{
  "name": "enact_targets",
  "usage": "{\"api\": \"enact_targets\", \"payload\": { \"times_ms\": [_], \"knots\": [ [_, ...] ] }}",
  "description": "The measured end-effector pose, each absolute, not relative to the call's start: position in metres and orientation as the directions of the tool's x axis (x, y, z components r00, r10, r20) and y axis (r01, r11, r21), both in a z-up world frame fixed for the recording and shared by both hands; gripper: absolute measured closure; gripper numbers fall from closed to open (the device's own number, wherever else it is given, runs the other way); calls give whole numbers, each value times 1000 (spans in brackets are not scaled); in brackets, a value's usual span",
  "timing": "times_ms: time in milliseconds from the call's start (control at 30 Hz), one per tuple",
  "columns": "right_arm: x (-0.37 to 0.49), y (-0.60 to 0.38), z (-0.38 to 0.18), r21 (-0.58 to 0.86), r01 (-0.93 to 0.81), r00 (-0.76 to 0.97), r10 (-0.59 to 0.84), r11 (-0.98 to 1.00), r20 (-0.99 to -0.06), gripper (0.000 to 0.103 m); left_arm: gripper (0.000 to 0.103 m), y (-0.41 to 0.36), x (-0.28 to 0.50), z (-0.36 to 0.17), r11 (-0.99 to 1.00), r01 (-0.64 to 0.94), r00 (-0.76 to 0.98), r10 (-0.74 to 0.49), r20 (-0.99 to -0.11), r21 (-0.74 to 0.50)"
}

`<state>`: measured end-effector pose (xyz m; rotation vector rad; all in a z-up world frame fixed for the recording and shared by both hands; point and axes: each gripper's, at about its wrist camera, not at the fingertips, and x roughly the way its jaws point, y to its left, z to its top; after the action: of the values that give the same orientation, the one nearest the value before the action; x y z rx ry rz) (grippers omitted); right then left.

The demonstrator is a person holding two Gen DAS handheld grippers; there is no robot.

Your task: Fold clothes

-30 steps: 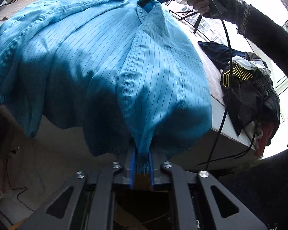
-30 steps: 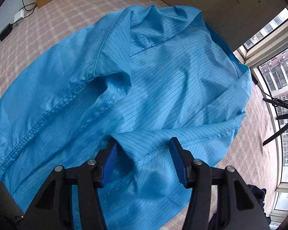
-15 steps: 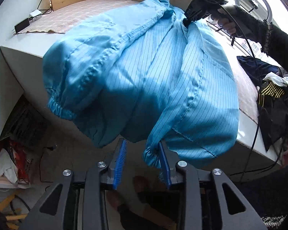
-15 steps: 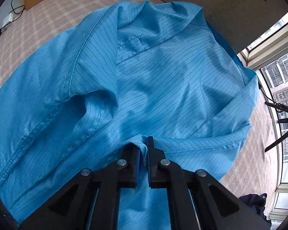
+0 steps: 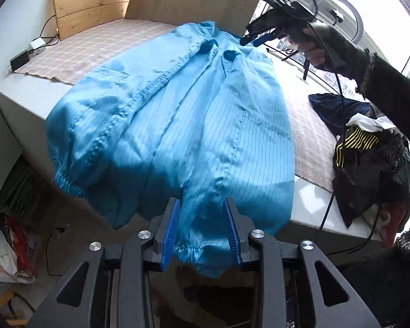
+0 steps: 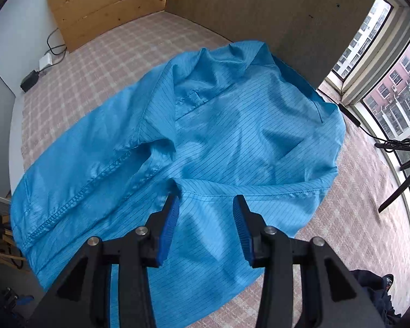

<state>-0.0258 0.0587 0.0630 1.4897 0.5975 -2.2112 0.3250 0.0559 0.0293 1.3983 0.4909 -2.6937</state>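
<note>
A blue pinstriped jacket [image 5: 183,125] lies spread on the checked bed cover, its lower part hanging over the near edge. My left gripper [image 5: 202,232] is open, its blue pads either side of the elastic cuff [image 5: 194,254] that hangs there. My right gripper [image 6: 206,224] is open just above the jacket [image 6: 205,136], near a folded hem edge. It also shows in the left wrist view [image 5: 257,39], held above the collar end, clear of the cloth.
A pile of dark clothes [image 5: 369,158] lies at the bed's right edge with a black cable [image 5: 339,125] hanging over it. A charger and wires [image 6: 35,73] sit at the far left corner. Windows [image 6: 391,82] run along the right. Clutter [image 5: 8,235] lies on the floor.
Both grippers have let go of the jacket: the left opened off the cuff, the right, shut on a fold half a second ago, opened. The jacket has dropped flatter on the bed.
</note>
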Motion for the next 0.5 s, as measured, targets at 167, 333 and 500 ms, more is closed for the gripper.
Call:
{"api": "enact_targets", "payload": {
  "times_ms": [167, 333, 500],
  "knots": [
    [-30, 61, 69, -12, 527, -287, -164, -850, -944, 63, 73, 55, 314, 15, -953, 220, -552, 56, -832, -209],
    [3, 70, 62, 45, 569, -193, -187, -821, -963, 82, 73, 52, 317, 10, -951, 238, -552, 35, -833, -198],
    [-2, 50, 12, -30, 567, -180, -88, -823, -980, 81, 70, 33, 335, 14, -947, 289, -546, -44, -837, -139]
  ]
}}
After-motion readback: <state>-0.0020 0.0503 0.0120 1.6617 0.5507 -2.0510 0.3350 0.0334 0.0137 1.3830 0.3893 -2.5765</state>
